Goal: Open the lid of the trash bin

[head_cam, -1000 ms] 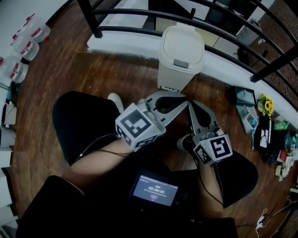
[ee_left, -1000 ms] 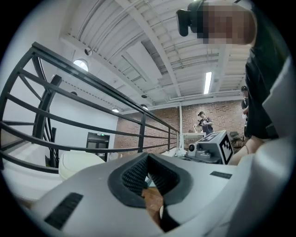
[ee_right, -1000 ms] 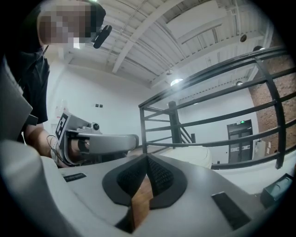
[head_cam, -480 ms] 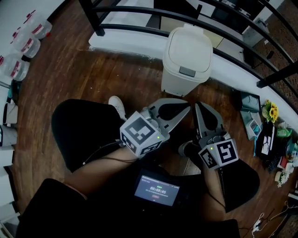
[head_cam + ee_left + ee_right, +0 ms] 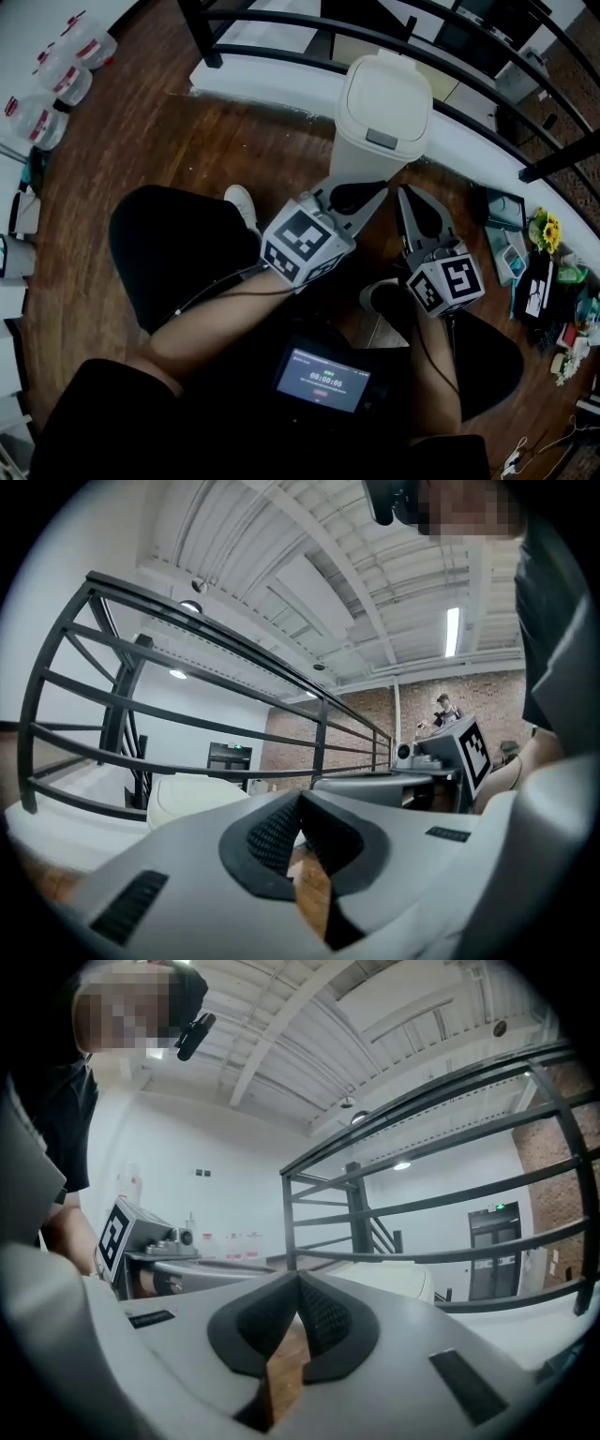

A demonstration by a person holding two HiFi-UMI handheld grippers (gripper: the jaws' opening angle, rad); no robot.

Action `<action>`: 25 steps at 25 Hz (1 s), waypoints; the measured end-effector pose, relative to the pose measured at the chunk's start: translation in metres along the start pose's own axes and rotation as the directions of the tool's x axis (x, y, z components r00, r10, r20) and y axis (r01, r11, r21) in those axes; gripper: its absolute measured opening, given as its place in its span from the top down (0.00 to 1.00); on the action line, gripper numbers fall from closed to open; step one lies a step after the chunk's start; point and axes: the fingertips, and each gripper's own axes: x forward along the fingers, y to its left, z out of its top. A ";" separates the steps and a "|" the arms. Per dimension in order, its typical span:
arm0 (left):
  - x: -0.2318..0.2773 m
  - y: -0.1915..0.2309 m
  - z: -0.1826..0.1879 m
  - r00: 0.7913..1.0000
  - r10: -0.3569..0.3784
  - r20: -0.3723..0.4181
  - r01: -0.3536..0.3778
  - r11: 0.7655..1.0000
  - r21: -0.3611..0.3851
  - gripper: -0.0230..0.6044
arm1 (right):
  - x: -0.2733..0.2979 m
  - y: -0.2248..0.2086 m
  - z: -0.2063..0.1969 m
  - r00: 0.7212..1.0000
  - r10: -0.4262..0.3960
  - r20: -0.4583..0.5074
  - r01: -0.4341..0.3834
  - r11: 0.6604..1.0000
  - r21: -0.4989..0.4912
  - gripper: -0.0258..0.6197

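Observation:
A cream trash bin (image 5: 382, 120) with its lid down and a grey front latch stands on the wood floor by the black railing. My left gripper (image 5: 382, 187) is shut, its tips meeting just below the bin's front, holding nothing. To its right my right gripper (image 5: 402, 193) is also shut and empty, tips near the bin's lower right. In the left gripper view the bin (image 5: 192, 800) shows pale behind the closed jaws of the left gripper (image 5: 299, 797). In the right gripper view the bin's lid (image 5: 394, 1282) lies just beyond the closed tips of the right gripper (image 5: 299, 1278).
A black metal railing (image 5: 450, 45) on a white kerb runs behind the bin. Plastic bottles (image 5: 56, 80) lie at the far left. A clutter of small items and flowers (image 5: 539, 225) sits on the floor at right. My legs and white shoe (image 5: 244, 206) are below.
Both grippers have moved up toward the bin, and the bin now sits closer to their tips. Both stay shut.

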 end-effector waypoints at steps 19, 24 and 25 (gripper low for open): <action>0.034 0.058 -0.070 0.995 0.070 0.067 -0.069 0.998 -0.014 0.93 | 0.046 -0.029 -0.050 1.000 -0.003 0.027 0.004 1.000 -0.022 0.95; 0.040 0.091 -0.120 0.991 0.134 0.022 -0.132 0.988 -0.075 0.93 | 0.068 -0.047 -0.097 0.999 -0.039 -0.002 0.039 0.999 0.037 0.95; 0.042 0.097 -0.130 0.990 0.143 0.009 -0.141 0.986 -0.089 0.93 | 0.073 -0.049 -0.107 0.999 -0.037 -0.016 0.038 0.998 0.042 0.95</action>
